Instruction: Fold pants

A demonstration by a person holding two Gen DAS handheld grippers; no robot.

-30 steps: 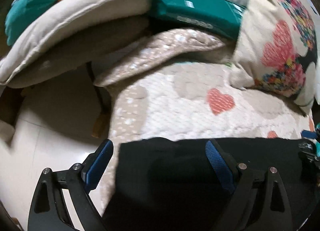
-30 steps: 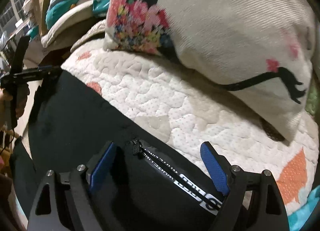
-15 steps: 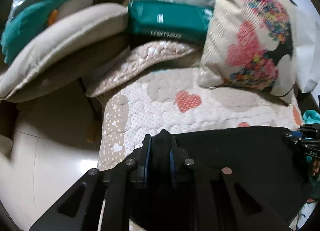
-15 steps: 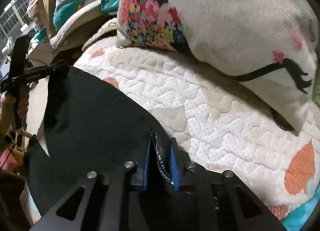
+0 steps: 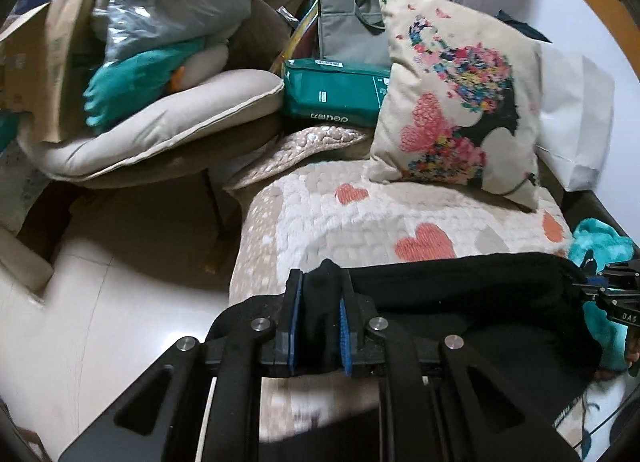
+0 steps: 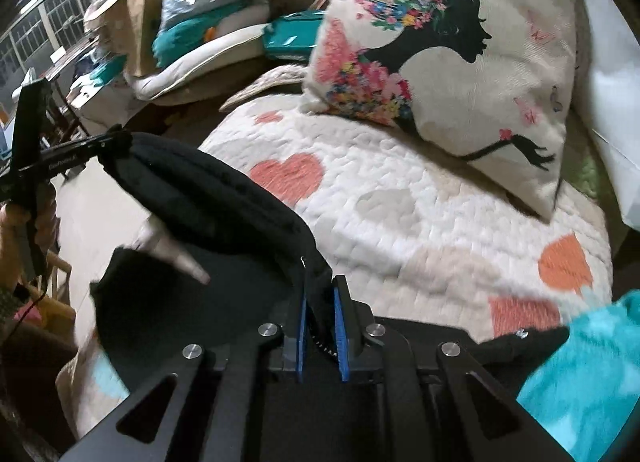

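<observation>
The black pants (image 5: 460, 294) hang stretched between my two grippers above the quilted heart-pattern bed cover (image 5: 360, 217). My left gripper (image 5: 320, 294) is shut on one end of the raised edge. My right gripper (image 6: 319, 302) is shut on the other end, near the drawstring. In the right wrist view the pants (image 6: 224, 197) sag as a thick doubled band toward the left gripper (image 6: 108, 143) at the far left. The right gripper also shows at the right edge of the left wrist view (image 5: 600, 286).
A floral cushion (image 5: 460, 109) leans at the back of the bed cover (image 6: 400, 221). A green package (image 5: 336, 93), beige cushions (image 5: 160, 129) and bags pile up behind. A teal cloth (image 6: 580, 374) lies at the right. Bare floor (image 5: 100, 302) lies left.
Both grippers closed on the pants' edge, then lifted it off the bed cover; the fabric now hangs doubled between them.
</observation>
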